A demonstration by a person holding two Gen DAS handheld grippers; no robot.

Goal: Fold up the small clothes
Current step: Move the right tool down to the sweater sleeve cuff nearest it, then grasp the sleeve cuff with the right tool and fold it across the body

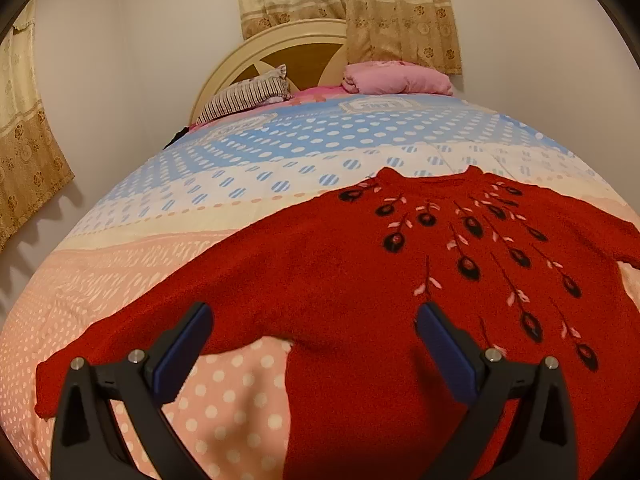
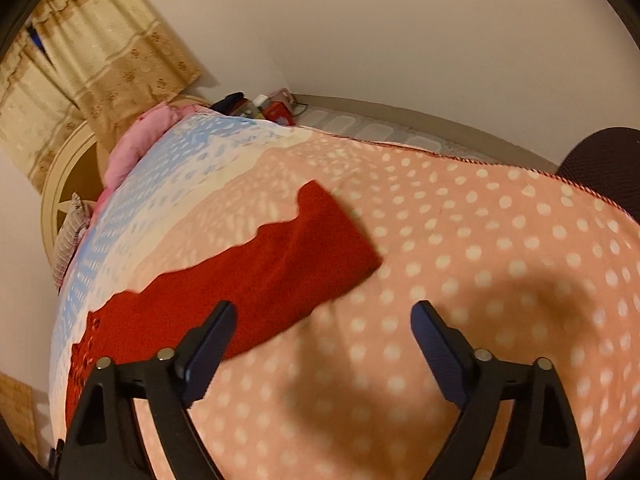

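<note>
Left gripper (image 1: 314, 320): jaws spread wide, nothing between the blue pads, hovering over the near edge of the sweater's body and the armpit of 1 sleeve. Right gripper (image 2: 322, 318): jaws also spread, nothing pinched; 1 finger overlaps the sleeve edge in view, the other sits over bare quilt. Contact with fabric can't be confirmed in either view.

Red knit sweater (image 1: 320, 256) lies flat, front up, on the near part of the bed, neck pointing toward the headboard. Both sleeves spread outward. Chest has dark oval flower motifs on thin stems with pink leaf stitches, fanning down from the collar. In the right wrist view, 1 sleeve (image 2: 288, 248) stretches out flat across the quilt, cuff end squared off, upper edge wavy.

Quilt (image 1: 224, 396): pink with white dots near, cream band in the middle, blue with white dots farther back. Dark gripper shadow falls on the pink area in the right wrist view.

Far end: striped pillow (image 1: 248, 98), folded pink blanket (image 1: 396, 78), cream arched headboard (image 1: 276, 46). Beige floral curtains (image 1: 360, 4) above, plain walls. Small clutter (image 2: 272, 110) beyond the bed's far corner, too small to identify.
</note>
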